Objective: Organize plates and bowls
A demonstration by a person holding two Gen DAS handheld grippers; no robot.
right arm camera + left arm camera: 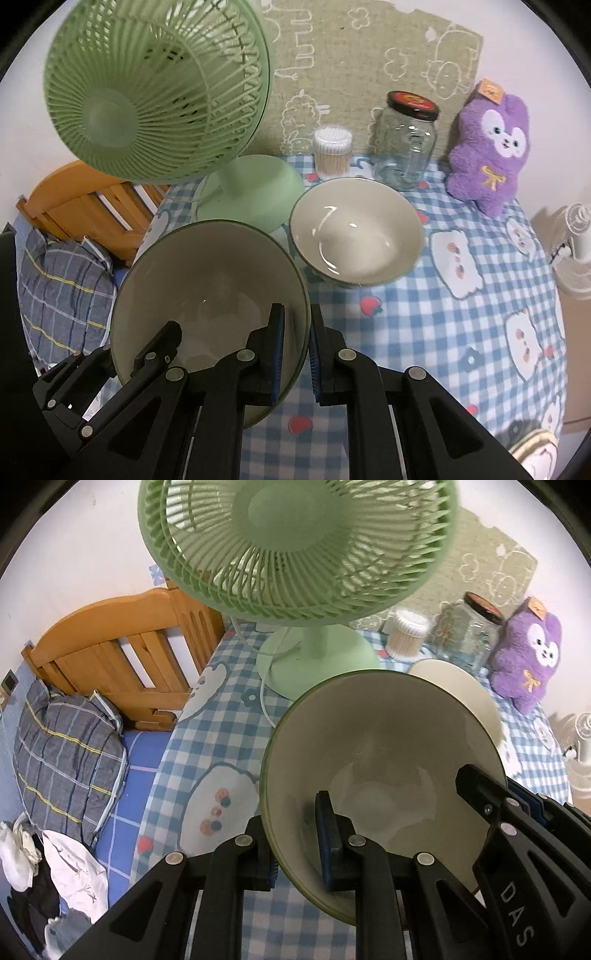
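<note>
Each claw, left claw [297,840] and right claw [297,363], pinches the bowl [207,291] rim.

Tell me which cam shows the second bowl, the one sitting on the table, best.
Right wrist view. The second bowl shows whole there, rim and inside, standing on the checked tablecloth beyond the held bowl. In the left wrist view only a sliver of its rim peeks out behind the held bowl.

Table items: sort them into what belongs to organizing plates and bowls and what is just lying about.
Job:
- held bowl, gripped by left hand-held gripper and right hand-held gripper
- second bowl

Lying about:
- green fan
- glass jar
- cotton swabs
- purple plush
</note>
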